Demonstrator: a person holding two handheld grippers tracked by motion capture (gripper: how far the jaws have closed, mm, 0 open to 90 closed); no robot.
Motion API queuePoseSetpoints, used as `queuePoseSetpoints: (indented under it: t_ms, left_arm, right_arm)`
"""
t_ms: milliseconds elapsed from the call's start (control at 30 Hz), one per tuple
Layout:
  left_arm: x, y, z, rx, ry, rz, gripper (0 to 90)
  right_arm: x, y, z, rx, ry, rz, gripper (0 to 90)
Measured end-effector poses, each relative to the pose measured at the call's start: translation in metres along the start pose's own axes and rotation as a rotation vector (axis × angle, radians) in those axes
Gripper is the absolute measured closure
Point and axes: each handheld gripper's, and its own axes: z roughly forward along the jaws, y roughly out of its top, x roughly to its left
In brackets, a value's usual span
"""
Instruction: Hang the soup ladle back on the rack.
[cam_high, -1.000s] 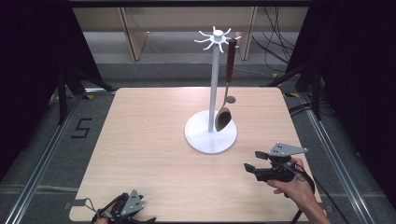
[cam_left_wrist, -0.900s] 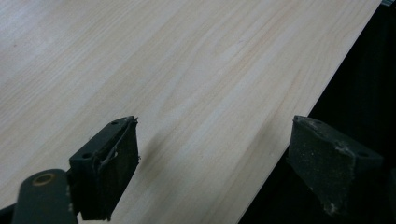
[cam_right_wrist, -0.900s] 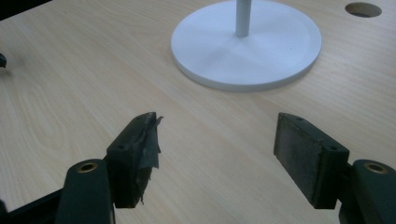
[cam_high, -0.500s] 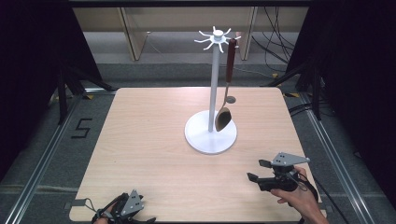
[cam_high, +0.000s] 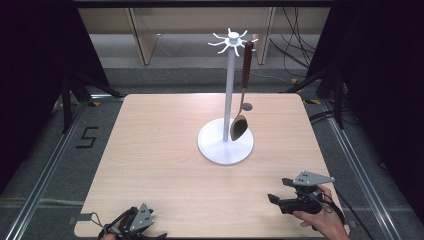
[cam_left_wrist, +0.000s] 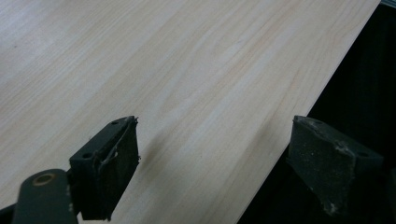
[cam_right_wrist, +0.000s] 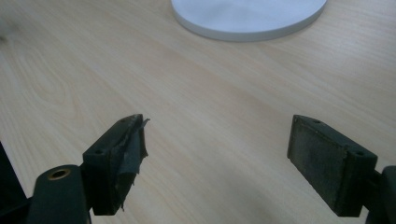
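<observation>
Pulled back toward near table edge since earlier frame: right gripper (cam_high: 276, 194), jaws just been opening, now wide, nothing between; spoon (cam_high: 239, 126) hanging on white stand (cam_high: 225, 148); left gripper (cam_high: 131, 225) wide open, empty

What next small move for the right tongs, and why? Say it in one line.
Probably rest the right tongs at the table edge: the ladle already hangs on the stand, and their jaws, just opened, stand wide with nothing between them.

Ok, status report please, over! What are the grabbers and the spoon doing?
Left gripper open, empty. Right gripper open, empty, jaws just widened. Brown wooden-handled spoon hangs on white metal rack. Nothing between.
</observation>
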Motion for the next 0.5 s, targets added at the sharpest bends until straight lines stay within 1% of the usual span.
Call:
queuePoseSetpoints:
  t_ms: [33, 67, 100, 133, 167, 200, 233, 267, 300, 333, 367, 400, 467, 500]
  left_arm:
    - [0.000, 0.000, 0.000, 0.002, 0.003, 0.002, 15.5]
    - [0.000, 0.000, 0.000, 0.000, 0.001, 0.000, 15.5]
    - [0.000, 0.000, 0.000, 0.000, 0.000, 0.000, 15.5]
    - [0.000, 0.000, 0.000, 0.000, 0.000, 0.000, 15.5]
    - [0.000, 0.000, 0.000, 0.003, 0.003, 0.003, 15.5]
    - [0.000, 0.000, 0.000, 0.000, 0.001, 0.000, 15.5]
    - [0.000, 0.000, 0.000, 0.000, 0.000, 0.000, 15.5]
    - [0.000, 0.000, 0.000, 0.000, -0.001, 0.000, 15.5]
    - [0.000, 0.000, 0.000, 0.000, 0.000, 0.000, 15.5]
    - [0.000, 0.000, 0.000, 0.000, 0.000, 0.000, 15.5]
    - [0.000, 0.000, 0.000, 0.000, 0.001, 0.000, 15.5]
    - [0.000, 0.000, 0.000, 0.000, 0.000, 0.000, 15.5]
    - [0.000, 0.000, 0.000, 0.000, 0.000, 0.000, 15.5]
    - [0.000, 0.000, 0.000, -0.001, 0.000, 0.000, 15.5]
  right_arm:
    - [0.003, -0.002, 0.000, 0.006, 0.008, 0.020, 19.9]
    - [0.004, -0.004, -0.001, 0.012, -0.013, 0.007, 19.6]
    - [0.005, -0.005, -0.002, 0.031, -0.006, 0.012, 19.4]
    - [0.003, -0.006, -0.001, 0.024, 0.009, -0.010, 19.4]
    - [0.006, -0.008, -0.002, 0.033, 0.013, 0.008, 19.4]
    - [0.007, -0.010, -0.002, 0.030, -0.008, -0.002, 19.4]
    - [0.008, -0.011, -0.004, 0.041, -0.012, -0.004, 19.5]
    - [0.009, -0.013, -0.004, 0.037, 0.000, 0.009, 19.5]
    - [0.011, -0.014, -0.006, 0.050, -0.008, 0.010, 19.5]
    - [0.009, -0.014, -0.006, 0.039, -0.008, -0.019, 19.5]
    - [0.009, -0.016, -0.006, 0.043, -0.001, -0.023, 19.5]
    - [0.011, -0.018, -0.006, 0.046, -0.005, -0.006, 19.5]
    - [0.010, -0.021, -0.007, 0.047, -0.023, -0.025, 19.5]
    - [0.012, -0.022, -0.007, 0.057, -0.022, -0.012, 19.6]
